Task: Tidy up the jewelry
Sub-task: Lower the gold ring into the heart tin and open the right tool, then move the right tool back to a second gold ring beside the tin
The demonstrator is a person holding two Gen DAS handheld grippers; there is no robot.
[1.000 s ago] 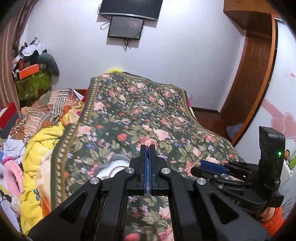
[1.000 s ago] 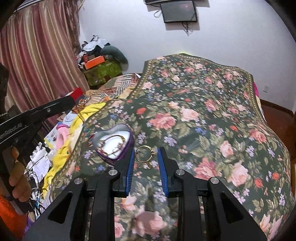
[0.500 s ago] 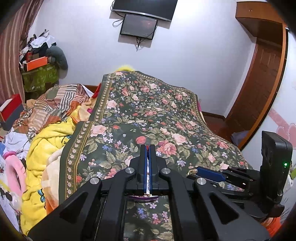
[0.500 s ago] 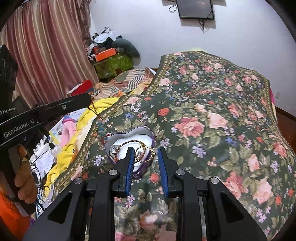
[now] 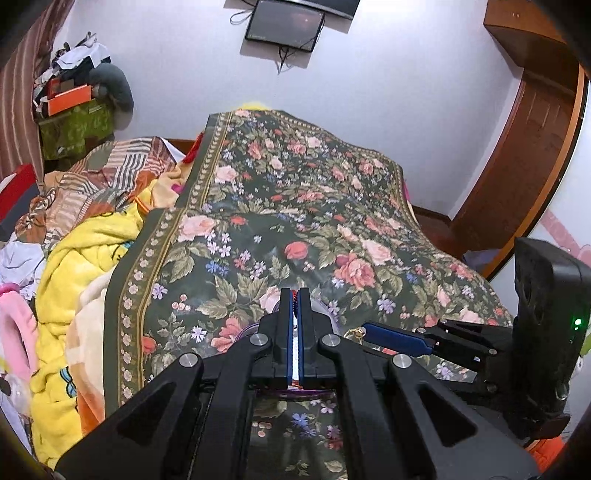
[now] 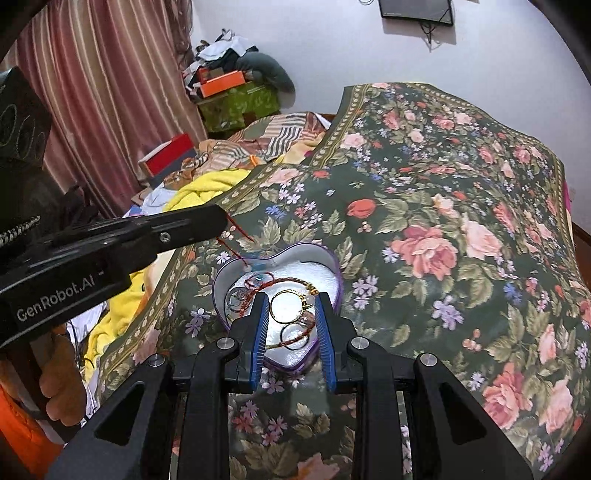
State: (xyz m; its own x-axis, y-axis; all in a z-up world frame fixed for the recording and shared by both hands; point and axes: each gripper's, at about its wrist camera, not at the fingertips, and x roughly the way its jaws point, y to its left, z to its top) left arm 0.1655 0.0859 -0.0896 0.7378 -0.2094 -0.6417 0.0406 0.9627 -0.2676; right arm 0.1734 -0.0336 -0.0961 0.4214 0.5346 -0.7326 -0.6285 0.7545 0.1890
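Right hand-held gripper [image 6: 291, 310] grips gold ring [image 6: 290, 302] inside heart tin's rim [image 6: 332, 266].

A bed [image 5: 314, 206] under a dark floral bedspread [image 6: 461, 192] stands against a white wall [image 5: 406, 92] with a dark screen [image 5: 284, 24] mounted high. Striped curtains [image 6: 96, 96] hang at one side, a wooden door [image 5: 524, 155] at the other, with piled clutter [image 6: 236, 92] in the corner.
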